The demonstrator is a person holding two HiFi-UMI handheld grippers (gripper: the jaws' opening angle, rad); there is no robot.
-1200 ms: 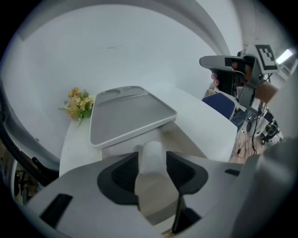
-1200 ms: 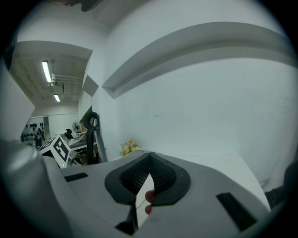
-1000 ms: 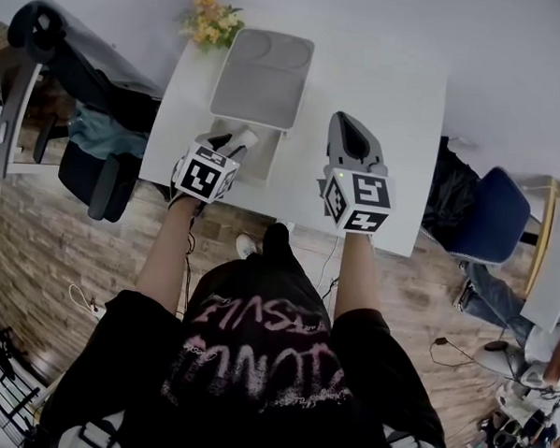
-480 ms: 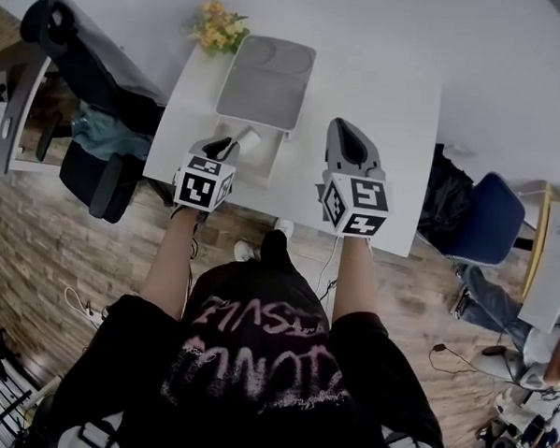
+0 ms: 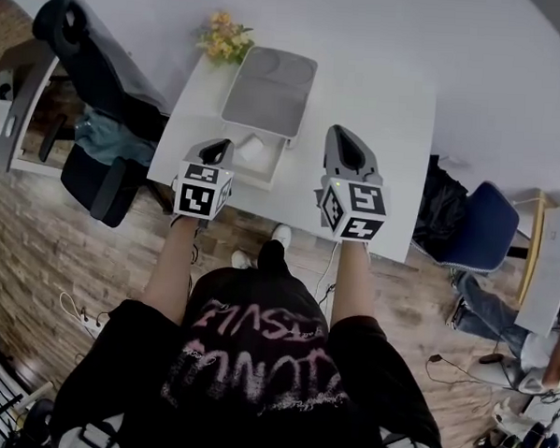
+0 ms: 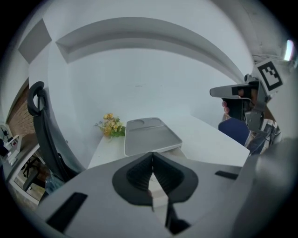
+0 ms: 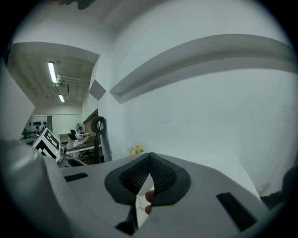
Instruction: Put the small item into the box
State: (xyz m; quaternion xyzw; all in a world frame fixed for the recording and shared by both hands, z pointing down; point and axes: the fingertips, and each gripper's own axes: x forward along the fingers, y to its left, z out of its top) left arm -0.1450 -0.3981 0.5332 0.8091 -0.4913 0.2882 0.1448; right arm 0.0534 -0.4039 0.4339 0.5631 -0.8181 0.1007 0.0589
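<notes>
The small item [image 5: 252, 149] lies inside the open box [image 5: 260, 178], just right of the left gripper [image 5: 215, 150] — jaws pressed together, holding nothing. The right gripper [image 5: 341, 139], farther right, is closed too. In the left gripper view that gripper's own body hides the item — only the box's raised lid [image 6: 150, 135] shows

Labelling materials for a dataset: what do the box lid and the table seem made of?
Box lid: probably moulded plastic, matte grey, judging by its rounded corners and pressed-in round recess. Table: smooth white top, perhaps laminate or painted board; no grain shows.
</notes>
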